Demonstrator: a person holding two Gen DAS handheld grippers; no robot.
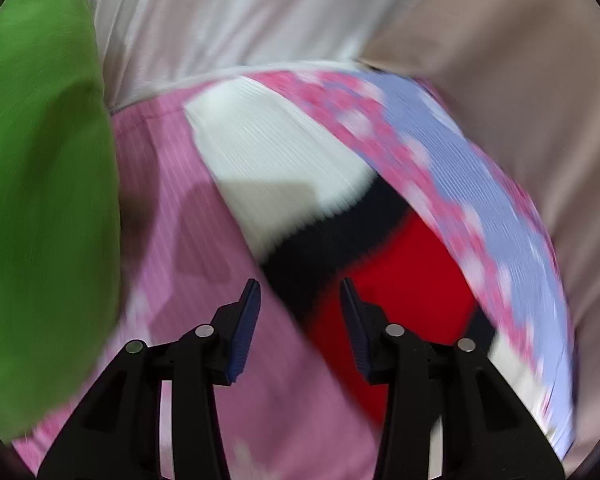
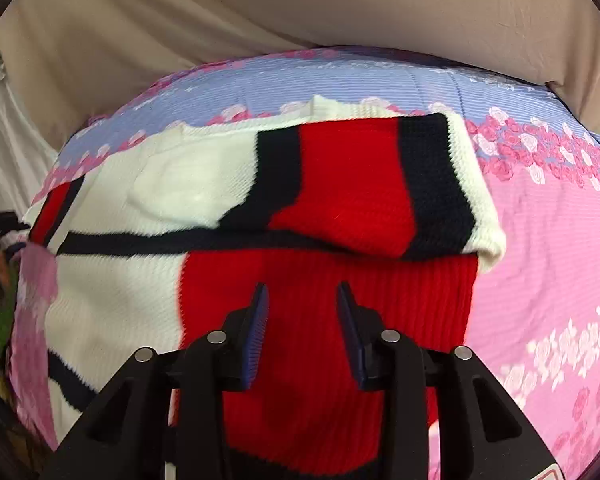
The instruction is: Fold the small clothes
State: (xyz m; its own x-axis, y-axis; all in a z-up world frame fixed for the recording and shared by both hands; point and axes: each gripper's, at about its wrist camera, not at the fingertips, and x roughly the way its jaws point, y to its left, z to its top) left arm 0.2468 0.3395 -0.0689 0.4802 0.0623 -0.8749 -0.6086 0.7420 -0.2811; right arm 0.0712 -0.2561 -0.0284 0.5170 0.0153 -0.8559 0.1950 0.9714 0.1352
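1. Target: chunky knit sweater in white, red and navy blocks (image 2: pixel 228 216), lying flat on a bed with a pink-and-lilac rose-print sheet (image 2: pixel 548 264). One part is already doubled over: a folded flap sits on top, its edge running across the right wrist view just above the fingertips.
2. Right gripper (image 2: pixel 302 304): jaws spread, nothing between the pads. It hangs directly over the red ribbed panel, pointing steeply down. Contact with the knit can't be confirmed.
3. Left gripper (image 1: pixel 300 300): jaws spread, empty. It sits over the sweater's edge where the navy band meets the pink sheet; the left finger is over sheet, the right finger over red knit. Frame is heavily smeared.
4. Key relation: the sweater's long axis runs left to right across the right view. The right gripper is over the body of the garment, the left only at its margin, so the right is nearer.
5. Judgement: next fold probably needs both grippers on the near hem, lifting it towards the flap.
6. Bright green cloth (image 1: pixel 40 200) lies left of the left gripper, off the sweater.
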